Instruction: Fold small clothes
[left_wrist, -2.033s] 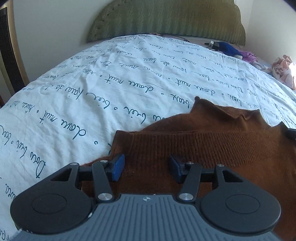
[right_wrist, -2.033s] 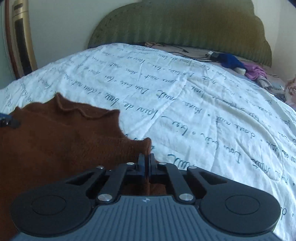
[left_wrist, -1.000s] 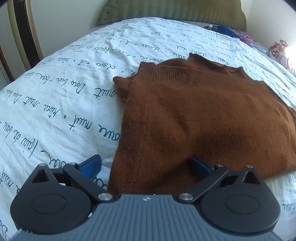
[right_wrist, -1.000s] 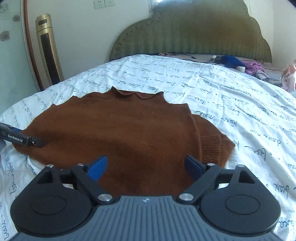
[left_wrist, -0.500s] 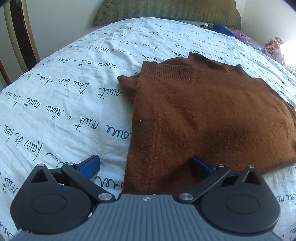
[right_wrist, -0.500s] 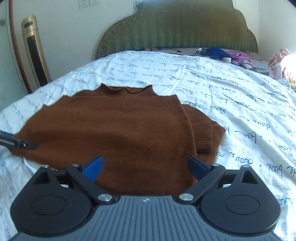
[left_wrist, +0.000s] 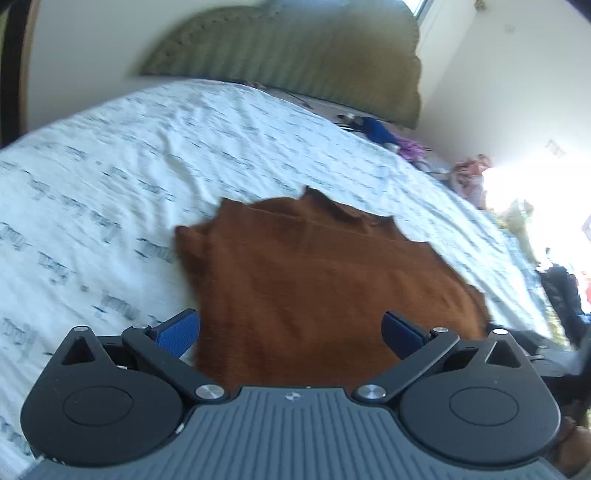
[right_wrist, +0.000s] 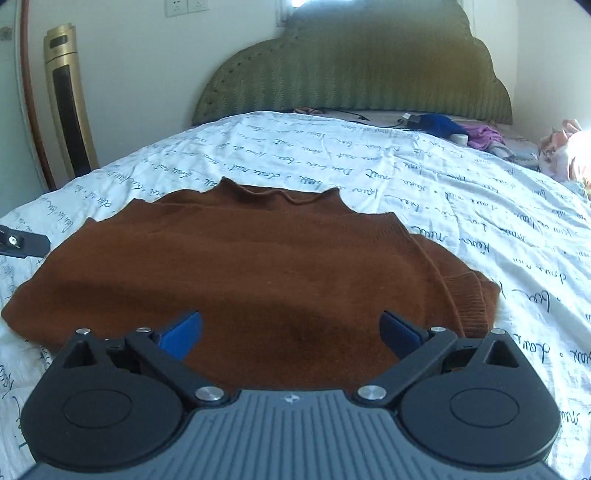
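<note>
Daylight enters from the right side, and in the left wrist view it burns out to pure white glare at the right edge. This view is also smeared by motion blur; the writing on the bedsheet (left_wrist: 155, 155) cannot be read. The right wrist view is sharp (the writing is clear there), with a soft shadow on the brown sweater (right_wrist: 258, 258). Both views bend at the edges.

A home bedroom: a wide bed (right_wrist: 406, 177) spread with a white cover printed in dark handwritten script, a scalloped olive padded headboard (right_wrist: 354, 74) against a cream wall, a gold tower fan (right_wrist: 68, 99) standing in the corner, wall sockets (right_wrist: 186, 6) above, and loose clothes (right_wrist: 480, 134) heaped by the headboard
</note>
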